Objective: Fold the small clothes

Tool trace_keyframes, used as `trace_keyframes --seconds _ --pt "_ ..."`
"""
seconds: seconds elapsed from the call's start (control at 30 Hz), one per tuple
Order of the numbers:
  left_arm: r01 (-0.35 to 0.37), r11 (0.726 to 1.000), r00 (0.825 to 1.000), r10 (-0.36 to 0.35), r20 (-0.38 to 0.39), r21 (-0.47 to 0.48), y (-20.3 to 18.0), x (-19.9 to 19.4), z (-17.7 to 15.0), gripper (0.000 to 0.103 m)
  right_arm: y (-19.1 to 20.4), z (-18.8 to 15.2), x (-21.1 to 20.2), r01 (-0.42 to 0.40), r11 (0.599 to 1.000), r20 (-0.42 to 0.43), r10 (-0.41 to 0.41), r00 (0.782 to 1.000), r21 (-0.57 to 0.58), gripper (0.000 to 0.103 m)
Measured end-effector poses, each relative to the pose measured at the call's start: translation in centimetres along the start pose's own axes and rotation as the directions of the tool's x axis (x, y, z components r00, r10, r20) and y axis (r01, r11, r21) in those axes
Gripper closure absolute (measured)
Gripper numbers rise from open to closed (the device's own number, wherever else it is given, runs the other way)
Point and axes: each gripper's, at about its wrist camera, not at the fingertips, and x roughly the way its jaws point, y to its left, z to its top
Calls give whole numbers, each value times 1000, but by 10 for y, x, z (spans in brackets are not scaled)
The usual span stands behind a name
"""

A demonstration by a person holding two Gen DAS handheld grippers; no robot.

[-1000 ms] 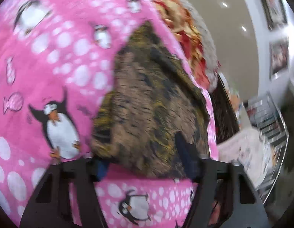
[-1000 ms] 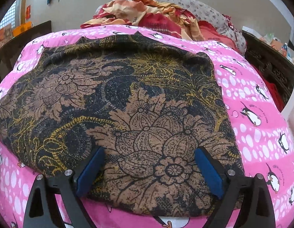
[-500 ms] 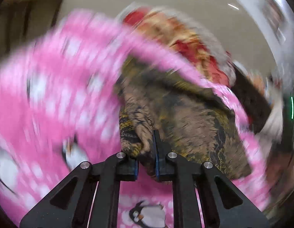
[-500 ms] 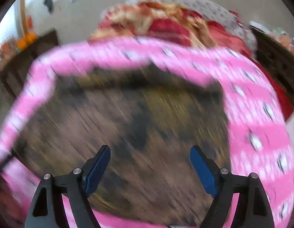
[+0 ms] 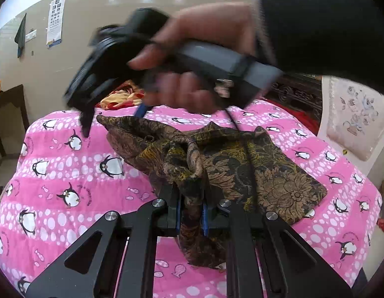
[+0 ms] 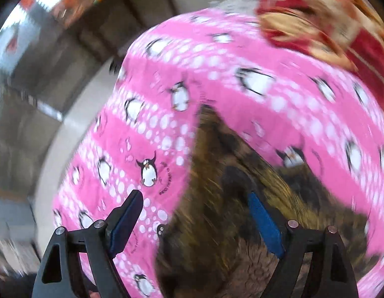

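Left wrist view: my left gripper (image 5: 191,214) pinches a bunched edge of the brown-and-black floral-print cloth garment (image 5: 241,164), lifting it off the pink penguin-print quilt (image 5: 67,173).

Going left to right, I see bare quilt, then the pinched fold between the blue pads, then the rest of the garment lying crumpled and half-flat toward the right. Above it a hand in a dark sleeve (image 5: 328,32) carries my right gripper (image 6: 194,226), whose jaws have just been closing a little yet stand wide with nothing clamped, hovering over the garment's left edge in the blurred right wrist view. To fold well, I would carry the pinched edge across evenly, keep it taut, and use the free gripper to pin or smooth the lying part.
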Motion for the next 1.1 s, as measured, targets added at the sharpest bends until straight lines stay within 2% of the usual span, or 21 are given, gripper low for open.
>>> trace_keyframes --seconds 0.03,0.1,0.13,0.17,0.2,0.23,0.3,0.37,0.5,0.7,0.8,0.93,1.07,1.1 --pt "2 1000 1000 -2 -1 -3 1 0 1 92 4 4 5 34 999 -24 -35 999 -27 18" --pt "9 1000 1000 -9 0 -11 3 -2 3 92 15 10 23 156 984 -86 -164 983 -91 18" --pt "12 1000 1000 -12 -2 -14 4 -3 4 92 17 12 29 209 970 -94 -221 971 -122 24" --pt "14 1000 1000 -14 -2 -15 3 -2 5 92 20 14 34 255 953 -99 -274 957 -165 35" --pt "18 1000 1000 -18 0 -14 3 -4 5 92 20 14 39 258 946 -115 -284 952 -197 74" --pt "21 1000 1000 -20 1 -13 3 -5 7 92 18 13 44 240 948 -146 -273 951 -208 95" --pt "31 999 1000 -31 3 -15 2 -9 11 93 12 10 39 247 946 -127 -277 953 -209 95" --pt "48 999 999 -48 10 -11 -2 -11 16 93 -1 4 21 230 958 -86 -247 965 -169 95" --pt "99 994 995 -100 20 44 -31 -11 26 93 -36 -23 -20 198 974 -42 -204 978 -112 95" --pt "217 964 976 -218 -11 154 -109 7 37 93 -109 -78 -70 196 981 -22 -196 980 0 95" --pt "255 946 967 -253 -36 202 -146 19 36 93 -148 -108 -86 195 979 -20 -195 981 56 95" --pt "287 921 957 -261 -128 265 -196 51 20 93 -206 -156 -85 146 975 0 -149 989 167 95" --pt "318 889 937 -243 -250 329 -231 87 -10 93 -253 -197 -51 131 957 18 -140 990 257 95" --pt "316 882 934 -225 -277 350 -238 94 -18 93 -261 -205 -42 130 950 24 -142 989 285 88"
